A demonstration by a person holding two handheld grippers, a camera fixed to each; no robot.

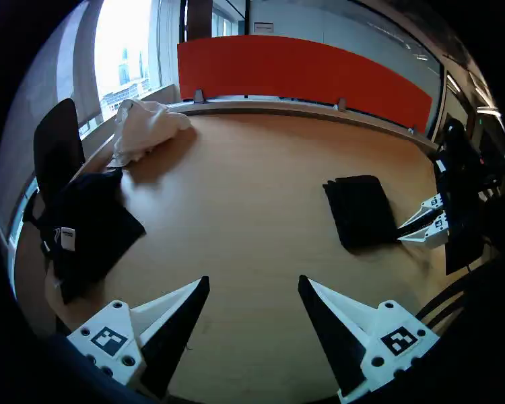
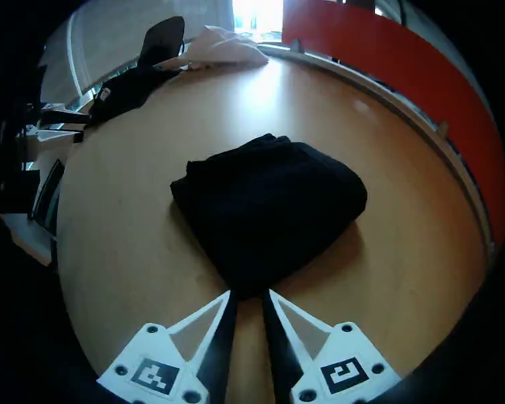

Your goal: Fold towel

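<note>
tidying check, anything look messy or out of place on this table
The black towel lies neatly folded. A white cloth sits crumpled at the far edge of the table, and a dark garment lies bunched beside the chair.

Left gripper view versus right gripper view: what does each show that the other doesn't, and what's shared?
Left gripper view adds: the left gripper, fingers wide open over the table, and the right gripper from outside, at the edge of the towel. Right gripper view adds: the right gripper's fingers close up, nearly together at the folded black towel's near corner; whether they pinch it is unclear. Shared: towel, white cloth, red partition.
</note>
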